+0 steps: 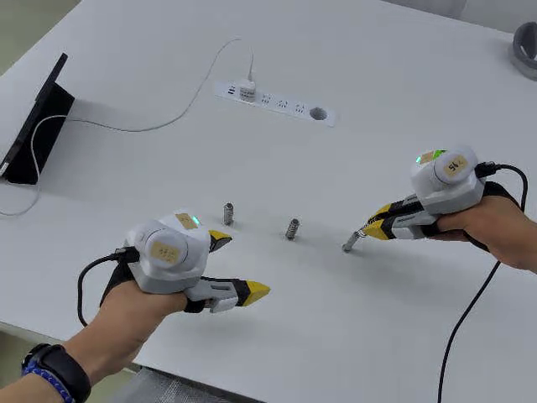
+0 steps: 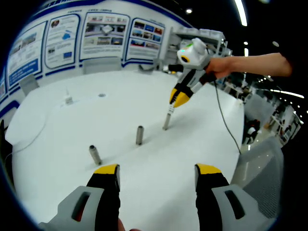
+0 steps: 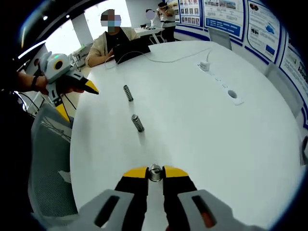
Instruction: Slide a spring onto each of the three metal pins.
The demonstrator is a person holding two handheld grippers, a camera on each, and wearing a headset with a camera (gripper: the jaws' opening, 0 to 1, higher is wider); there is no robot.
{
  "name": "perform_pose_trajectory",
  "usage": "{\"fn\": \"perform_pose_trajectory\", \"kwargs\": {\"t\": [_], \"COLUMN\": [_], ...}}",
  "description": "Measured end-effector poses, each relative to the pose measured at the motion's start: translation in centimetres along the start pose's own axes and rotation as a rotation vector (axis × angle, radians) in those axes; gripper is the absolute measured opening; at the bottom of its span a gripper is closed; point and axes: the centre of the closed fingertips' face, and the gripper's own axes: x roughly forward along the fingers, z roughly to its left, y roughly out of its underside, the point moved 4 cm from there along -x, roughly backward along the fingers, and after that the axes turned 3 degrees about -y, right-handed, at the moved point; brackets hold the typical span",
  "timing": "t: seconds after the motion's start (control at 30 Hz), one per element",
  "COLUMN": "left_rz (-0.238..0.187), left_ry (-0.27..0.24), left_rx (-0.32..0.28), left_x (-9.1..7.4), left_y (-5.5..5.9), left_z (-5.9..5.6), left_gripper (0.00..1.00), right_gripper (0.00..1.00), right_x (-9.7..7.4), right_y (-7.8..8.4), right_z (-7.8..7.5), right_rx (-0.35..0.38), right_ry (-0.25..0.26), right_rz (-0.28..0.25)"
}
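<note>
While the right gripper (image 1: pixel 367 232) pinches the third pin (image 1: pixel 351 243), fingers shut, two other pins (image 1: pixel 228 213) each carry one spring (image 1: pixel 292 228). The left gripper (image 1: pixel 245 265) is wide open, empty.

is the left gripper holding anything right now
No, the yellow-tipped left gripper stands open, with bare white table between its jaws.

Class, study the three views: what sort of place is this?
Probably an office or showroom hall: a large white table carrying a power strip, and illustrated poster boards along the wall.
</note>
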Motion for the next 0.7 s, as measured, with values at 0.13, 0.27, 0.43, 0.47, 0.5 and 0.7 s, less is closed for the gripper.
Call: {"fn": "perform_pose_trajectory", "kwargs": {"t": [0.13,0.27,0.43,0.47,0.5,0.7], "left_rz": [-0.005,-0.008,-0.009,-0.009,-0.009,-0.007], "left_ry": [-0.002,-0.004,-0.004,-0.003,-0.004,-0.006], "left_rx": [-0.003,-0.004,-0.005,-0.006,-0.005,-0.008], "left_x": [-0.1,-0.2,-0.3,-0.3,-0.4,-0.5], "left_y": [-0.2,-0.2,-0.2,-0.2,-0.2,-0.1], "left_z": [0.1,0.1,0.2,0.2,0.2,0.2], "left_gripper": [0.64,0.63,0.63,0.63,0.63,0.62], "right_gripper": [0.13,0.13,0.13,0.13,0.13,0.13], "right_x": [0.3,0.6,1.0,1.1,1.2,1.7], "right_y": [-0.1,-0.2,-0.2,-0.2,-0.1,0.0], "right_z": [0.0,0.1,0.1,0.1,0.1,0.2], "right_rx": [-0.007,-0.015,-0.022,-0.024,-0.025,-0.039], "right_ry": [-0.006,-0.012,-0.016,-0.017,-0.016,-0.020], "right_rz": [0.005,0.013,0.022,0.024,0.026,0.043]}}
